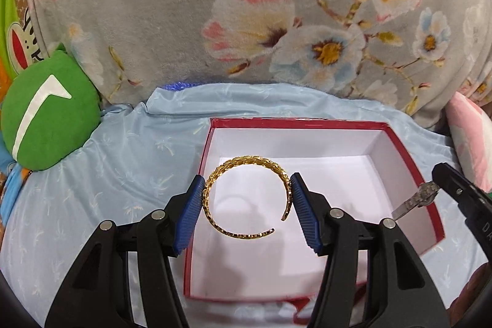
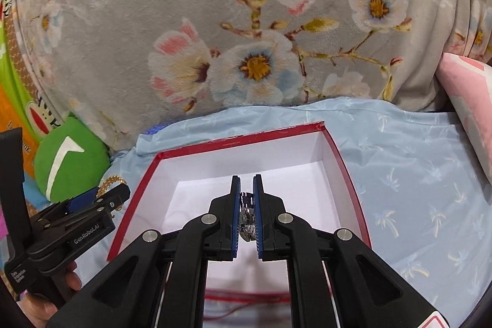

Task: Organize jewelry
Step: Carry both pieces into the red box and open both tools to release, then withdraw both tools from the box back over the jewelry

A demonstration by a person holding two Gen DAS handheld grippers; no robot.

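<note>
1. The left gripper (image 1: pixel 247 199) stood about half open, its pads pinching a gold bangle (image 1: pixel 246 199) across its width, the bangle's gap toward 5 o'clock.
2. The right gripper (image 2: pixel 247 205) was nearly closed on a silver watch band (image 2: pixel 247 215).
3. Both pieces hung over the red box (image 1: pixel 409 156), white floor directly beneath; each needed only lowering, neither hand clearly nearer.

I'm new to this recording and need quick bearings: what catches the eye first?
A gold bangle is held between the left tool's blue pads over an open red box with a white inside. The right tool is shut on a silver watch band above the same box.
</note>
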